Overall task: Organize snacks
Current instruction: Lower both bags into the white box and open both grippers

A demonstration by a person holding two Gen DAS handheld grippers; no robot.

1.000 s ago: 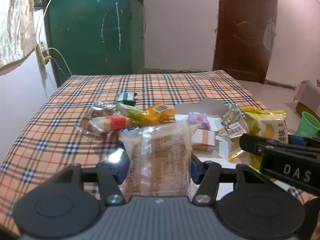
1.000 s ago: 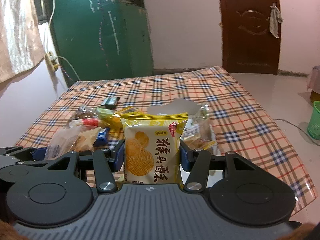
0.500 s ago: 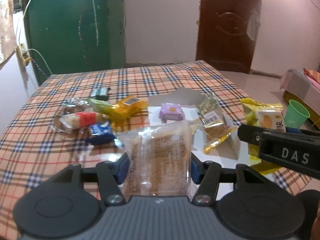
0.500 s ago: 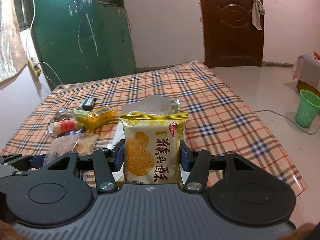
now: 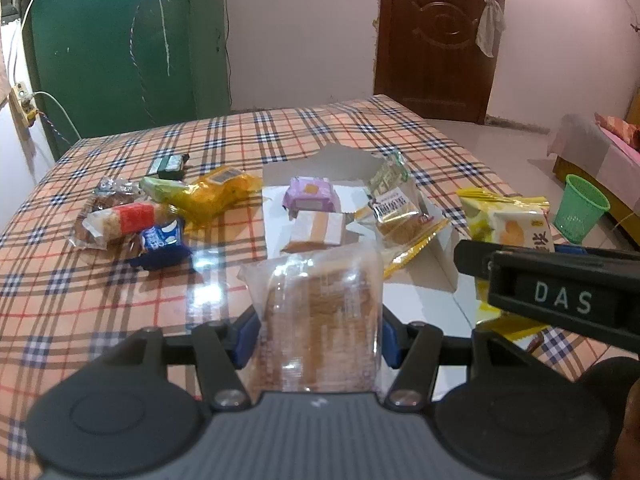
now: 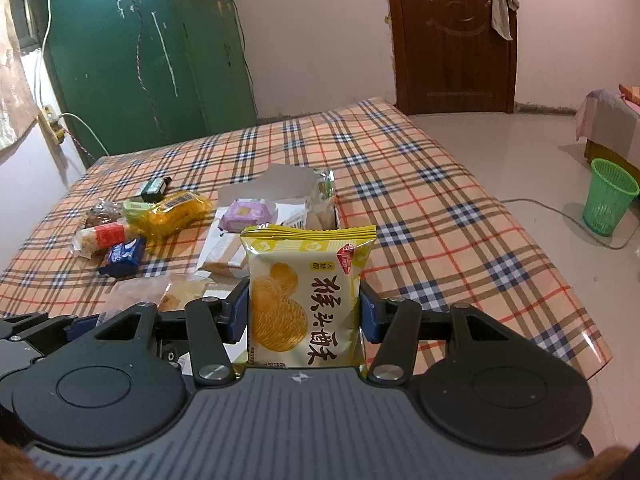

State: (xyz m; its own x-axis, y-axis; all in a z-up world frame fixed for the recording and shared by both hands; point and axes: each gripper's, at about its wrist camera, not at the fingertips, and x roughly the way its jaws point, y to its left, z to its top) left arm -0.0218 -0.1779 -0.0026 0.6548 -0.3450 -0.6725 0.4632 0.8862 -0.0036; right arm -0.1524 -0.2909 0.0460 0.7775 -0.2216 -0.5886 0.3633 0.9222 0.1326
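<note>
Now both tongs have swung closer over the white box (image 5: 436,276) than a second ago, each clamped partway on its packet. Nearest, the left tongs (image 5: 318,334) grip a clear biscuit packet (image 5: 320,312), upright at 6 o'clock in their own view; the right tongs (image 6: 304,314) pinch a yellow crisp bag (image 6: 306,296) the same way. Beyond, the box already holds a purple packet (image 5: 310,194) and a tan one (image 5: 318,230), with gold wrappers (image 5: 400,208) at 2 o'clock. Loose snacks (image 5: 160,216) lie at 10 o'clock on the checked surface (image 5: 120,300). That suggests both packets are headed for the box.
</note>
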